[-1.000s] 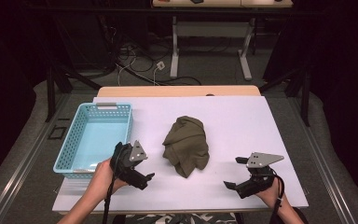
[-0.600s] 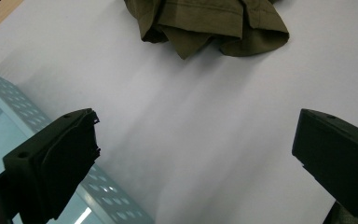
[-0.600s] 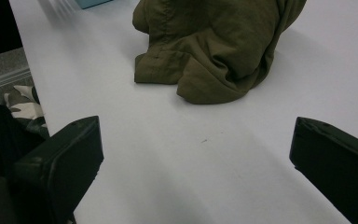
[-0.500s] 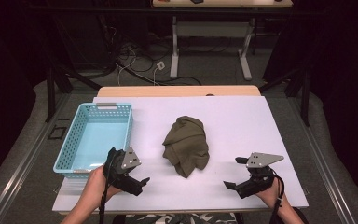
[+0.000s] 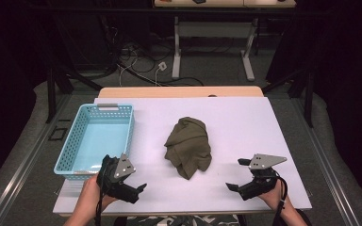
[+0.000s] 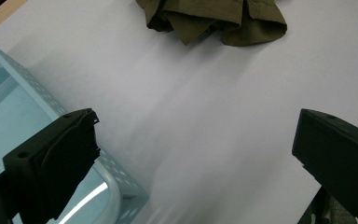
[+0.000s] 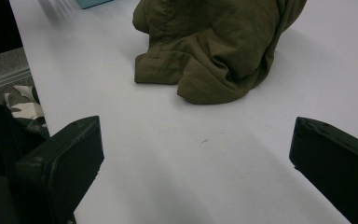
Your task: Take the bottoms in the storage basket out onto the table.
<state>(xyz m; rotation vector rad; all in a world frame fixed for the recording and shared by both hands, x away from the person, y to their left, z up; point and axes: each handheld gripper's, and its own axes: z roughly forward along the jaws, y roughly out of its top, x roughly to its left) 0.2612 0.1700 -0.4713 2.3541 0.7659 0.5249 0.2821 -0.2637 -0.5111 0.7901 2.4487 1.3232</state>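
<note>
— So, what am I working with on the white table (image 5: 245,122)?

— Biggest thing is the blue basket (image 5: 99,136) at my left, empty as far as I can see. Beside it, mid-table, sits an olive-green crumpled cloth (image 5: 188,146), apart from the basket and apart from both of my grippers.

— How do you expect it to handle?

— I judge it soft and light, with no stiffness at all; it will sag and trail wherever I lift it. The thick rolled fold at its near edge (image 7: 205,88) looks like the best place to pinch, since a single thin layer could slip out.

— And your grippers?

— My left gripper (image 5: 134,190) hangs over the near table edge just by the basket's corner, jaws spread wide, nothing between them. My right gripper (image 5: 239,175) is near the front right, jaws equally wide apart, holding and touching nothing, pointed toward the cloth.
</note>
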